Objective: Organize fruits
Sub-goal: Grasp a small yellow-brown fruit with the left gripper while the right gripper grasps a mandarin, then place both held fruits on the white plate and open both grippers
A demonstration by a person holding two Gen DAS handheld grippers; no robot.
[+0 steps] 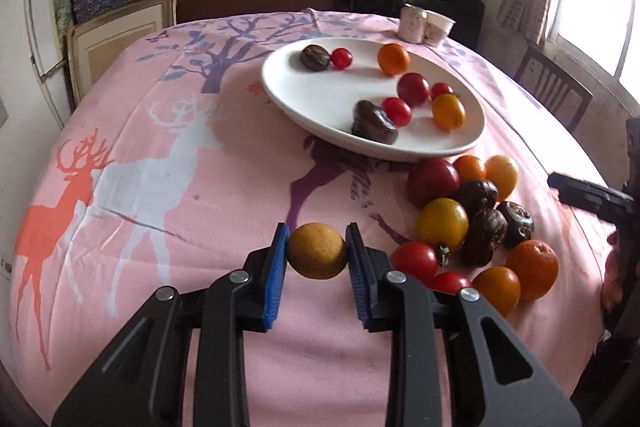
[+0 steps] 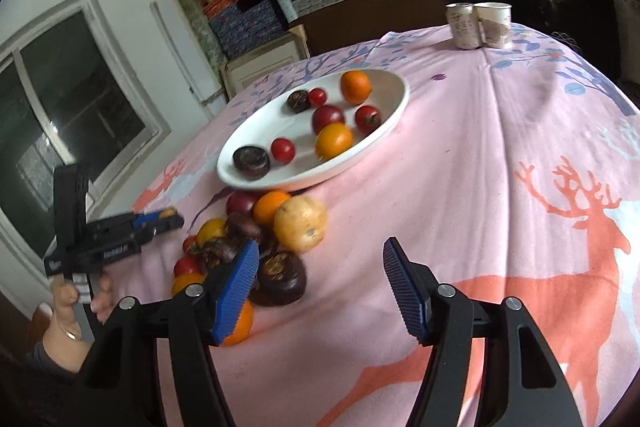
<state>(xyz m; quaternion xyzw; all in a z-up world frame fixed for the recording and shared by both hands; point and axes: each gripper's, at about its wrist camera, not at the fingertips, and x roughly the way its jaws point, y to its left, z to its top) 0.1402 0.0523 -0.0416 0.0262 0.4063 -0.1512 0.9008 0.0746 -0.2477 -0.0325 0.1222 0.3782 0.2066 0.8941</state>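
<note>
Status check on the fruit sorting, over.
Left claw shut on round yellow-brown fruit. Right claw open, empty. White oval plate part-filled; path clear.

The left gripper point(image 1: 317, 255) points forward low over the table with its blue pads clamped on either side of a round yellow fruit point(image 1: 317, 251), gripped by the person's bare hand point(image 2: 74, 301), while the right gripper point(image 2: 320, 287) hovers with its jaws spread wide, holding nothing.

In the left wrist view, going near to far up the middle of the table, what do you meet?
Left tongs shut on a yellow-brown fruit → white plate → two paper cups at the far edge.
</note>
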